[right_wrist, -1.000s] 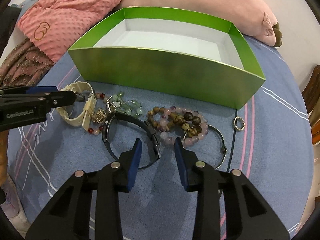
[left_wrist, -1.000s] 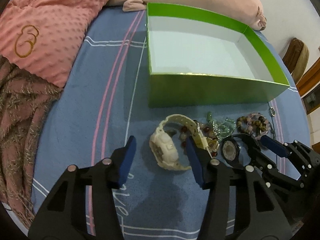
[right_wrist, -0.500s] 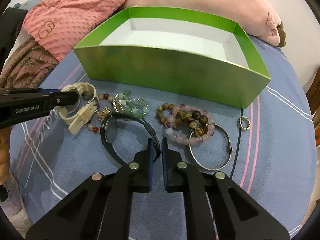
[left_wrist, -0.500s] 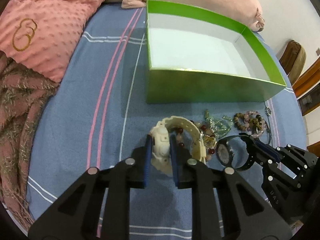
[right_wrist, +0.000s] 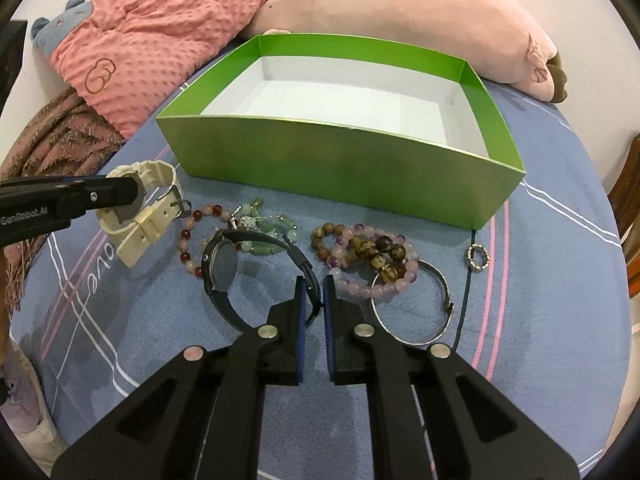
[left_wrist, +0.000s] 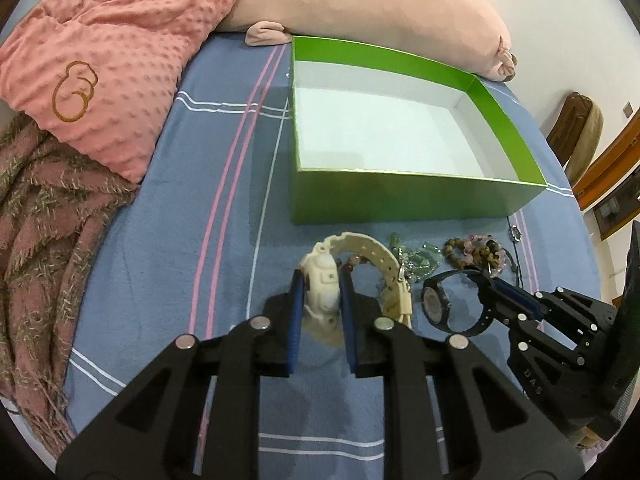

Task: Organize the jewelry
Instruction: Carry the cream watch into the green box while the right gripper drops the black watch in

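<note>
Two watches pinched before the box (right_wrist: 344,164): left gripper (left_wrist: 320,300) clamps the stiff cream watch (left_wrist: 324,292) case, right gripper (right_wrist: 314,300) the floppy black watch (right_wrist: 224,268) strap.

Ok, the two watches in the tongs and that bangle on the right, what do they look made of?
Cream watch: looks like matte moulded resin or rubber, with a perforated strap and a metal buckle. Black watch: probably dull black plastic or rubber, its slim strap bending where the right tongs pinch it. Bangle: likely polished metal, thin, silver and shiny; which metal can't be told.
</note>
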A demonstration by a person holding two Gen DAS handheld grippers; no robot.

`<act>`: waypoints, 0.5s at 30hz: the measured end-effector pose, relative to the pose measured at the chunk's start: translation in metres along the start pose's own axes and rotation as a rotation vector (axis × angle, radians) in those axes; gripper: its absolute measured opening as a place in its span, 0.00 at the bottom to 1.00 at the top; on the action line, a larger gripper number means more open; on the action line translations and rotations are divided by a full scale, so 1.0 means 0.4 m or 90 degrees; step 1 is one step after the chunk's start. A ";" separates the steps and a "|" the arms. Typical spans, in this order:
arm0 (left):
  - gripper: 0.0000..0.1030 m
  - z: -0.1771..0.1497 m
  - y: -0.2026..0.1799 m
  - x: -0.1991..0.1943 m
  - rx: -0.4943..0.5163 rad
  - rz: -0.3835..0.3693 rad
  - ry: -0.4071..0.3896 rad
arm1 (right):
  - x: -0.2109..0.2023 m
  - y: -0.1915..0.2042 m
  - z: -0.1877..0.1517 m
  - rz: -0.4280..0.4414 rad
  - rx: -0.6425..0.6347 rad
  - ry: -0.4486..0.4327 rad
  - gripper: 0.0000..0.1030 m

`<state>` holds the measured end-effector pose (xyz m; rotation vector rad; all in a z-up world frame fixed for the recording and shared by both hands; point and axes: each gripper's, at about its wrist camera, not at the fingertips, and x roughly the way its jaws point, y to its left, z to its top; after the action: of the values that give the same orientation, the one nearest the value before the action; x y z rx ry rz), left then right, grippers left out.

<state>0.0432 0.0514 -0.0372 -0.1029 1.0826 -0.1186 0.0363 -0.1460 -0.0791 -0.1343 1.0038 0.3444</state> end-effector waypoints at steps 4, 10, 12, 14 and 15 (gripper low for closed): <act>0.17 -0.004 -0.008 -0.019 -0.002 -0.007 -0.012 | -0.010 -0.004 -0.002 0.005 0.002 -0.006 0.08; 0.17 0.033 -0.053 -0.115 0.040 -0.013 -0.101 | -0.097 -0.018 0.025 0.000 0.008 -0.043 0.08; 0.17 0.063 -0.074 -0.133 0.054 -0.008 -0.123 | -0.114 -0.021 0.047 -0.008 -0.003 -0.033 0.08; 0.17 0.094 -0.089 -0.135 0.059 -0.012 -0.131 | -0.140 -0.030 0.085 -0.035 -0.005 -0.051 0.08; 0.17 0.114 -0.096 -0.130 0.058 -0.015 -0.134 | -0.147 -0.041 0.100 -0.048 -0.001 -0.061 0.08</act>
<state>0.0575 0.0223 0.0349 -0.0450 0.8642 -0.1740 0.0450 -0.1637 -0.0088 -0.1545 0.9008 0.2801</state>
